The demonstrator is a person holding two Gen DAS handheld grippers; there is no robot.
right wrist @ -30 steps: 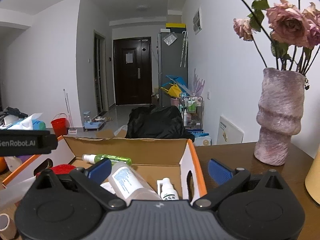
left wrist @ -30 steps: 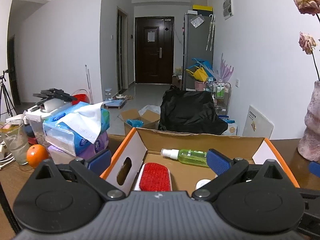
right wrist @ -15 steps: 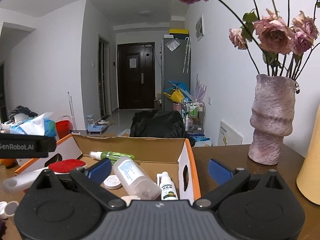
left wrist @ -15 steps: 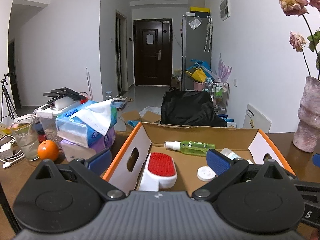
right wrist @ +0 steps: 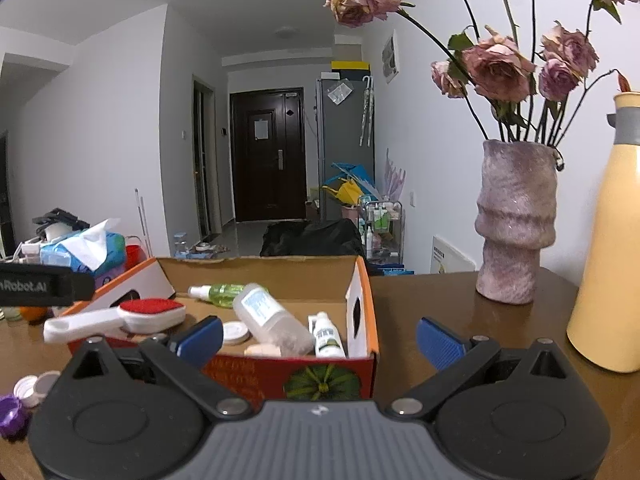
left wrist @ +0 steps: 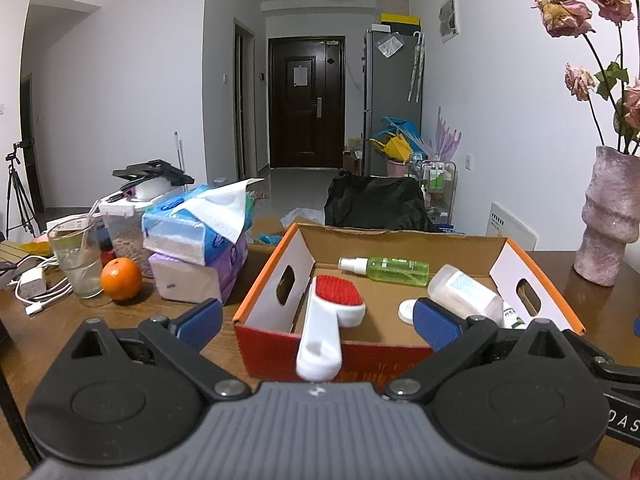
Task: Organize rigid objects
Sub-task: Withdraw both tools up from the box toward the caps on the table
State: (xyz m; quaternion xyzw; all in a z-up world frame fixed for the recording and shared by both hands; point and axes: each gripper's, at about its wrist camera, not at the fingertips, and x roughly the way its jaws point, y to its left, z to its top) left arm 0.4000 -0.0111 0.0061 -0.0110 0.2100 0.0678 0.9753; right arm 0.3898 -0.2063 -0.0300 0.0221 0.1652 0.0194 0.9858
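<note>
An open cardboard box with orange edges stands on the brown table; it also shows in the right wrist view. Inside lie a white brush with a red pad whose handle sticks over the front wall, a green spray bottle, a clear bottle, a white lid and a small white spray bottle. My left gripper is open and empty in front of the box. My right gripper is open and empty before the box's right front corner.
Tissue packs, an orange, a glass and cables sit left of the box. A pink vase with roses and a yellow bottle stand right. Small caps lie at the front left.
Both grippers have pulled back from over the box toward the table's front, so the whole box and its front wall now show. Both stay open and empty.
</note>
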